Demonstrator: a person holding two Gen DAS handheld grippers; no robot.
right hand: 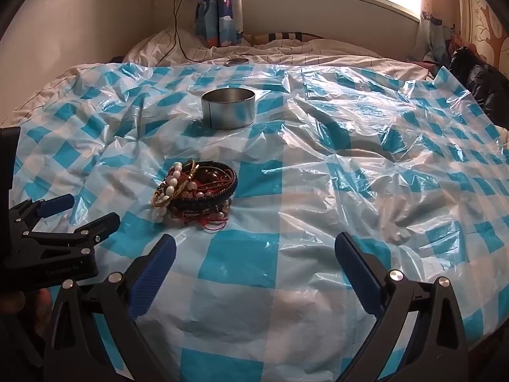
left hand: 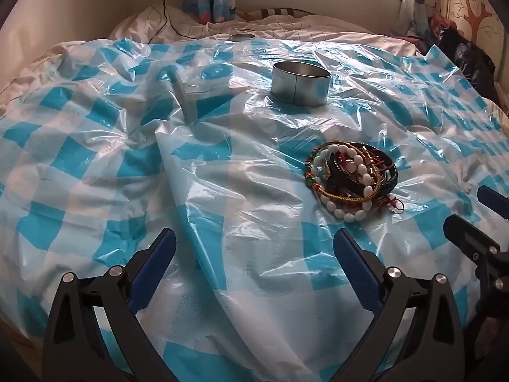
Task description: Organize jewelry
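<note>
Covering the bed (right hand: 95, 54), a crinkled blue-checked plastic sheet (right hand: 350, 159) looks slick and loose underfoot for anything dragged across it. A round metal tin (right hand: 228, 109) stands open just beyond the jewelry pile (right hand: 197, 191), a tangle of bangles, white beads and red cord; light, likely snag-prone, the stiff bangles probably the surest place to pinch. Near the pile, the left gripper (left hand: 254, 254) and right gripper (right hand: 254, 254) hover with jaws spread wide, nothing between them.
</note>
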